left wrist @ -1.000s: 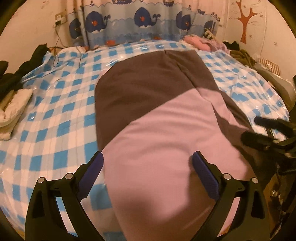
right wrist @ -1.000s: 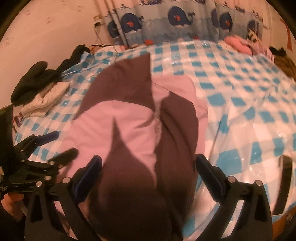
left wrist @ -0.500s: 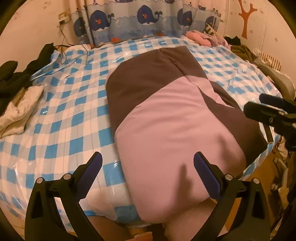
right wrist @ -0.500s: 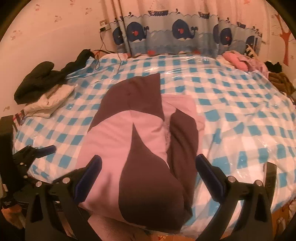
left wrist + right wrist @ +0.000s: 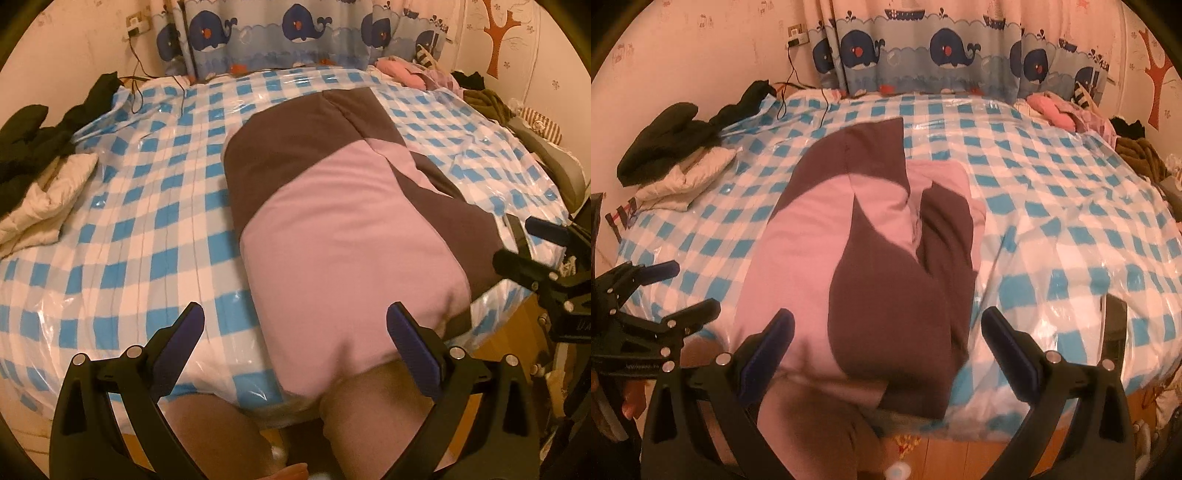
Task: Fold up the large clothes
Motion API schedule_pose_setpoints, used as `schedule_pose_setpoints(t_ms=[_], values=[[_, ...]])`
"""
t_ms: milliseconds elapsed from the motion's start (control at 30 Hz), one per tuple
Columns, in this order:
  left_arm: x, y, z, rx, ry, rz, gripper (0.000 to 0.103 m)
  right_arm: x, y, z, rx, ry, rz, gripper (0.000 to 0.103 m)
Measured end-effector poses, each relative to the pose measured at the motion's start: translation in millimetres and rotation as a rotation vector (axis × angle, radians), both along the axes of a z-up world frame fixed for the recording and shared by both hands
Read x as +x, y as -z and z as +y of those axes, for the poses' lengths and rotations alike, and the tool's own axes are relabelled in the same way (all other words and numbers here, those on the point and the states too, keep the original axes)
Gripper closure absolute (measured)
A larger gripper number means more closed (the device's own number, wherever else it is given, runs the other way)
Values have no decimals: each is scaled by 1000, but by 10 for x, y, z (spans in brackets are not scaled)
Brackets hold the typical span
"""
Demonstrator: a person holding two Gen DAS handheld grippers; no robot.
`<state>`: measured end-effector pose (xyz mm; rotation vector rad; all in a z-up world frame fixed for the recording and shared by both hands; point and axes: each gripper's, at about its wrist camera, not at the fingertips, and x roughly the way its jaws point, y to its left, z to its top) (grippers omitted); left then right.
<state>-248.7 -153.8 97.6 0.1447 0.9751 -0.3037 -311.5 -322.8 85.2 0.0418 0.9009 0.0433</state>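
I am looking down a bed (image 5: pixel 140 236) covered in blue-and-white checked plastic sheeting. A large pink and dark brown garment (image 5: pixel 343 236) lies on it lengthwise, already folded into a long, thick bundle. Its near end hangs slightly over the bed's front edge, above a person's bare legs (image 5: pixel 373 417).

My left claw (image 5: pixel 295 332) hovers above that near end with its fingers spread wide, holding nothing. My right claw (image 5: pixel 886 334) does the same from the other side, also wide apart and empty. Each claw shows at the edge of the other's view.

In the right view, the brown sleeve (image 5: pixel 945 236) lies folded over the pink body, with a loose, uneven seam running down the middle. Piles of other clothes sit at the bed's far corners: black and cream clothes (image 5: pixel 676 162) on the left, pink clothes (image 5: pixel 1056 110) on the right. A whale-print curtain (image 5: pixel 942 48) hangs behind.

I judge the main risk to be the slick sheeting. If I grab only the top layer, the bundle may slide or the tucked sleeve may spill out, undoing the fold. Pinching too near the overhanging edge could also drag the whole garment off the bed.
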Motion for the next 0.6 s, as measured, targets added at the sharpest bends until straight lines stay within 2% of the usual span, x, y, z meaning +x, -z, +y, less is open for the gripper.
schedule_pose_setpoints(t_ms=[267, 600], values=[[-171, -70, -37, -25, 12, 15, 8, -120, 37, 39, 15, -2, 80, 6], [-208, -47, -135, -22, 32, 24, 8, -162, -9, 60, -2, -4, 87, 6]])
